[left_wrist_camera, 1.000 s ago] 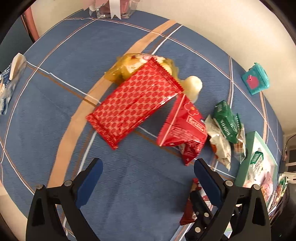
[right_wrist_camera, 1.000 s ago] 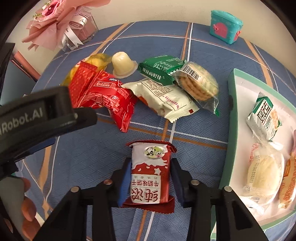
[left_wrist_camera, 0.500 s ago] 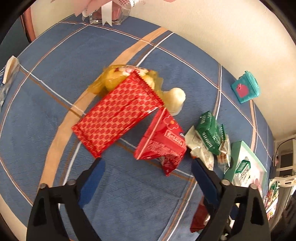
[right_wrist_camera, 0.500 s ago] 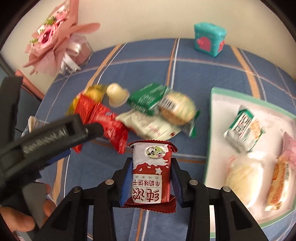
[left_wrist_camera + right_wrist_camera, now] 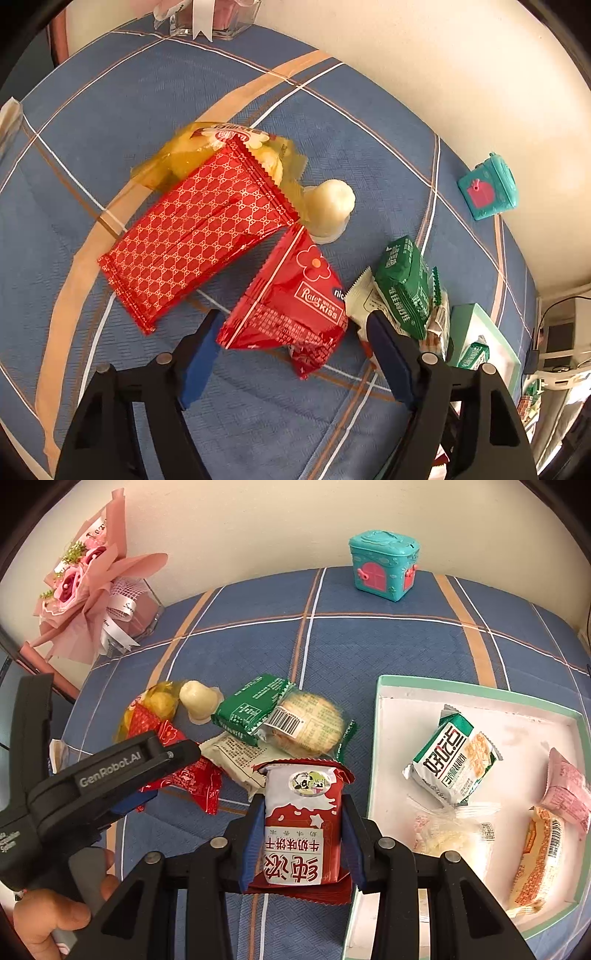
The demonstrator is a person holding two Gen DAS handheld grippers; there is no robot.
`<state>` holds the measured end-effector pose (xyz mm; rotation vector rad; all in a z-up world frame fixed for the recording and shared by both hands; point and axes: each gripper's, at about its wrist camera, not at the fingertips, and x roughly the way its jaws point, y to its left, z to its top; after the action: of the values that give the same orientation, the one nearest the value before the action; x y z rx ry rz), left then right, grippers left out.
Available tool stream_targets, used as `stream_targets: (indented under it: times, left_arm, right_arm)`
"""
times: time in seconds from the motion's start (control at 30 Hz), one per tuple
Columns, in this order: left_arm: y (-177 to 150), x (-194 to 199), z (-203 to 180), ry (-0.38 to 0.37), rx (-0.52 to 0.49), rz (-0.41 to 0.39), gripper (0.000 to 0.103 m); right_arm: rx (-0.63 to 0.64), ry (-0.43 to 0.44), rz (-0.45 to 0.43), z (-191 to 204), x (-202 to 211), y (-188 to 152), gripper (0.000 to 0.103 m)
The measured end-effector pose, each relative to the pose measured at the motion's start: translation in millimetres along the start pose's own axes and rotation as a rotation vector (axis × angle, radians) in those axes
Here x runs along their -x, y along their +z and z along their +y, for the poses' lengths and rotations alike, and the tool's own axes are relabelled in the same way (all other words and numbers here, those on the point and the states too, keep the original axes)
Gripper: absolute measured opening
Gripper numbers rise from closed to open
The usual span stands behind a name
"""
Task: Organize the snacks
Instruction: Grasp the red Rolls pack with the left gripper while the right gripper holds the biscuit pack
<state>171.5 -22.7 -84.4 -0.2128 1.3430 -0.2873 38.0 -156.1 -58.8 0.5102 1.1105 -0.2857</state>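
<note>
The right tongs (image 5: 302, 843) pinch a red milk-biscuit packet (image 5: 301, 823) above the bench (image 5: 369, 642), beside the tray (image 5: 380, 738) at 3 o'clock. Carry it over the rim before letting go. The left tongs (image 5: 291, 339), spread, straddle a red Kiss packet (image 5: 291, 302); close squarely on its middle.

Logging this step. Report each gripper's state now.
Left gripper: open, straddling the red Kiss packet.
Right gripper: shut on the red-and-white biscuit packet.
</note>
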Motion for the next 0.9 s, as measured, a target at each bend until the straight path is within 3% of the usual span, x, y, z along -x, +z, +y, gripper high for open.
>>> stream_targets:
  times: [0.07, 0.53, 0.6, 0.67, 0.9]
  left_arm:
    - [-1, -5, -1, 0.006, 0.004, -0.014, 0.066]
    - [0, 8, 3, -0.022, 0.011, -0.041, 0.055]
    - [-4, 22, 6, -0.027, 0.003, -0.056, 0.042]
    - [-2, 32, 8, -0.040, 0.001, -0.066, 0.036]
    - [-2, 38, 8, -0.028, -0.011, -0.071, 0.033]
  right_arm:
    - [-0.003, 0.004, 0.001, -1, 1, -1, 0.041]
    - [-0.035, 0.022, -0.023, -9, 12, 1, 0.041]
    - [-0.040, 0.026, -0.029, -10, 16, 2, 0.041]
    - [-0.045, 0.029, -0.036, -12, 19, 3, 0.041]
    - [-0.053, 0.030, -0.044, -16, 26, 5, 0.041]
